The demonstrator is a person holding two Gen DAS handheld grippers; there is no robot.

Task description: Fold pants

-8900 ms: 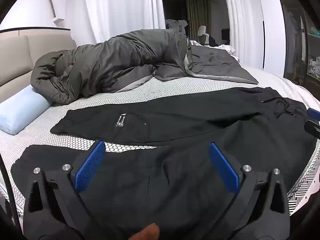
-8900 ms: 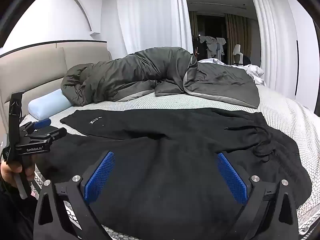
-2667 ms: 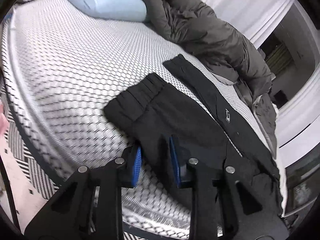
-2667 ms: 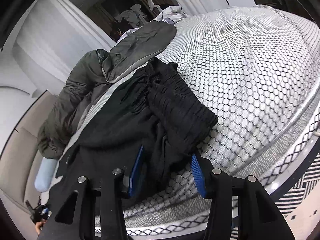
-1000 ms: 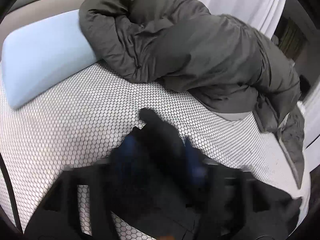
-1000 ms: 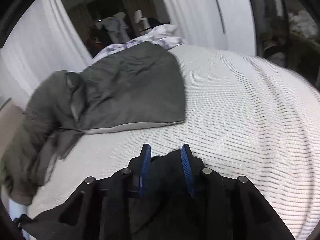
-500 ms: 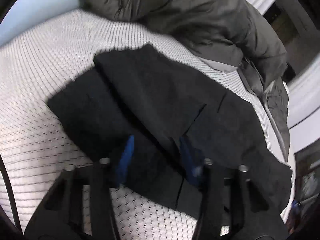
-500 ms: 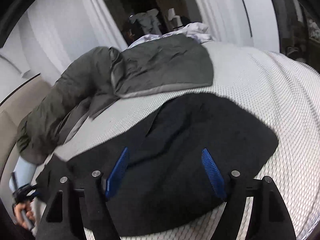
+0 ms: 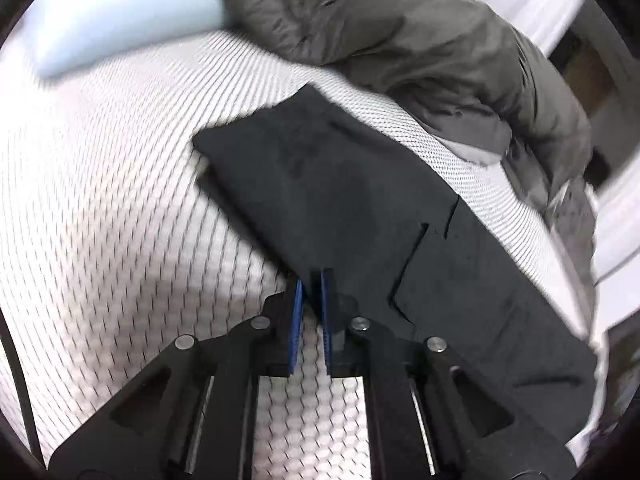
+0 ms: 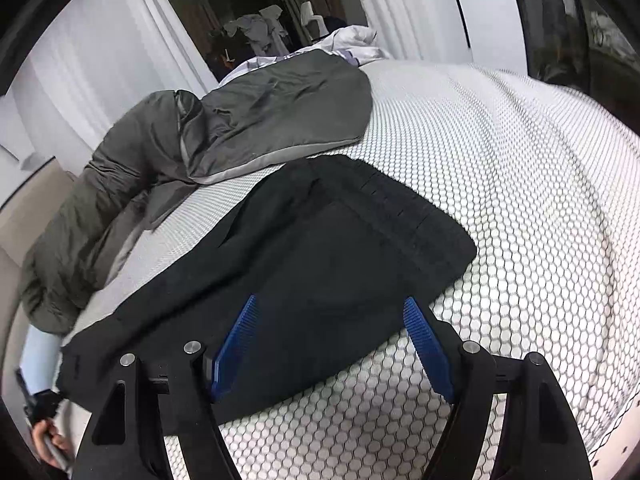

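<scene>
Having narrowed since half a second ago, the left claw (image 9: 311, 280) pinches the pants (image 9: 360, 200); right claw (image 10: 330, 308) stays spread.

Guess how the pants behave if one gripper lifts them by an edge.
Probably floppy: the pants lie limp and flat on the bed, so a lifted edge would likely drape. The stacked legs may slide apart. They look thick, so perhaps fairly heavy.

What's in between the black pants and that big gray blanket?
Only a bare strip of the honeycomb bed cover lies between the black pants and the gray blanket, as the right wrist view shows.
</scene>
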